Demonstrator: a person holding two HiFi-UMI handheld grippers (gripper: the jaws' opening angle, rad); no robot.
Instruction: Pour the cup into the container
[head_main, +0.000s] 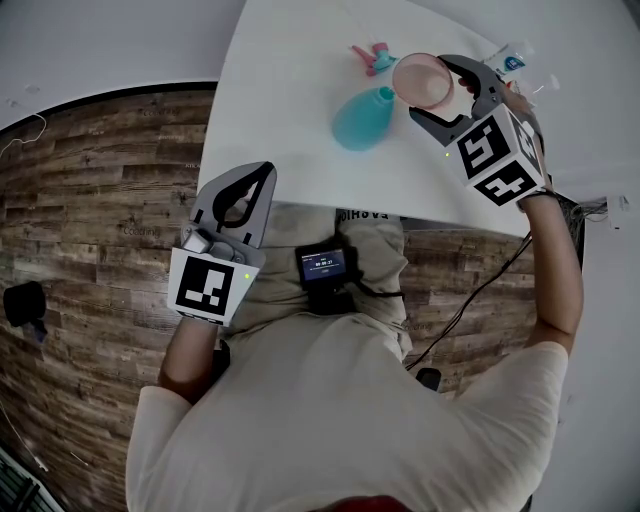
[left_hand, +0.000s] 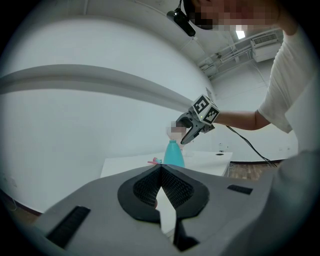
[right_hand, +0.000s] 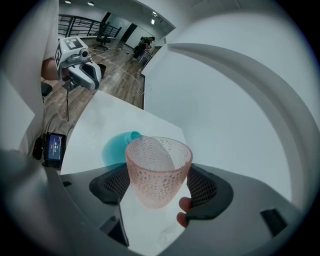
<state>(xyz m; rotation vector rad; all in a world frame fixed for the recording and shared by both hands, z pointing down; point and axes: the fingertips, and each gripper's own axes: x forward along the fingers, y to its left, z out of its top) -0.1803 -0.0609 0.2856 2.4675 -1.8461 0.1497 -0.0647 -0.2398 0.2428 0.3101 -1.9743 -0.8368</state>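
A pink dimpled cup (head_main: 423, 80) is held above the white table (head_main: 290, 90), with my right gripper (head_main: 432, 88) shut on its sides. In the right gripper view the cup (right_hand: 157, 170) stands roughly upright between the jaws and I see nothing inside it. A teal flask-shaped container (head_main: 362, 117) stands on the table just left of and below the cup, its narrow neck pointing up; it also shows as the teal container (right_hand: 117, 147) behind the cup. My left gripper (head_main: 265, 175) hangs off the table's near edge, shut and empty.
A small pink and teal item (head_main: 375, 58) lies on the table behind the container. A small screen device (head_main: 322, 265) sits on the person's chest, with a cable (head_main: 480, 290) trailing to the right. Wooden floor (head_main: 90, 200) lies to the left.
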